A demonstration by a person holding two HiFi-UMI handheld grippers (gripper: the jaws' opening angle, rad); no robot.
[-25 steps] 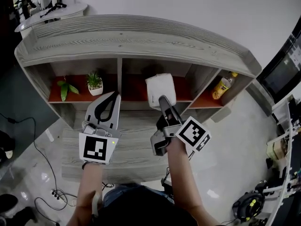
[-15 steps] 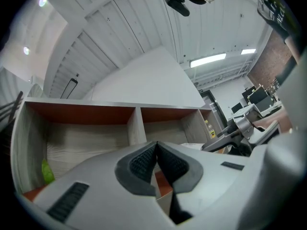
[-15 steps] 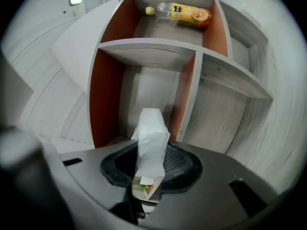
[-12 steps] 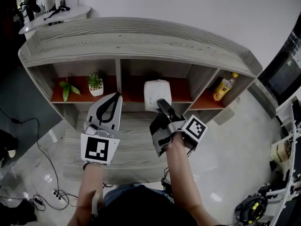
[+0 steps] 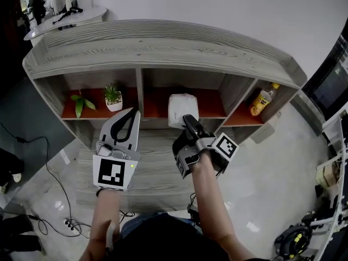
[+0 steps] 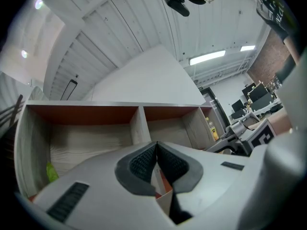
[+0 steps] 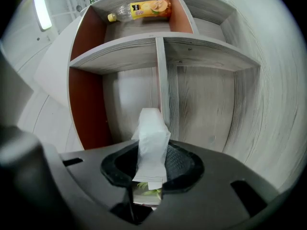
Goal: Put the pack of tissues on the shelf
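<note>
while the right gripper [image 5: 187, 118] reaches into the middle bay of the shelf [image 5: 163, 48], its jaws are clamped on the pack [image 5: 181, 105]. the pack is white and soft and stands on end inside that bay, over the red-brown floor board. whether its bottom touches the board cannot be told. in the right gripper view the pack rises from between the two dark ribbed pads, pinched at its lower part. a bit of green print shows on the end nearest the camera, too small to read.

the left gripper [image 5: 132, 113] is held in front of the shelf, its tip near the divider between the left and middle bays. its jaws are pressed together with nothing between them.

a bottle [image 7: 141, 9] lies tilted in the right bay, well apart from the pack. it has a yellow cap and a yellow label with a picture of orange fruit. a small dark patch of lettering sits on the label, but no word or brand can be made out.

in the left bay a plant [image 5: 112, 97] stands in a white pot, with a green sprig [image 5: 80, 102] just beside it on its left.

each gripper's cube carries a black-and-white square marker, a block pattern with no letters or numbers. the shelf itself is grey wood grain and bears no writing.
</note>
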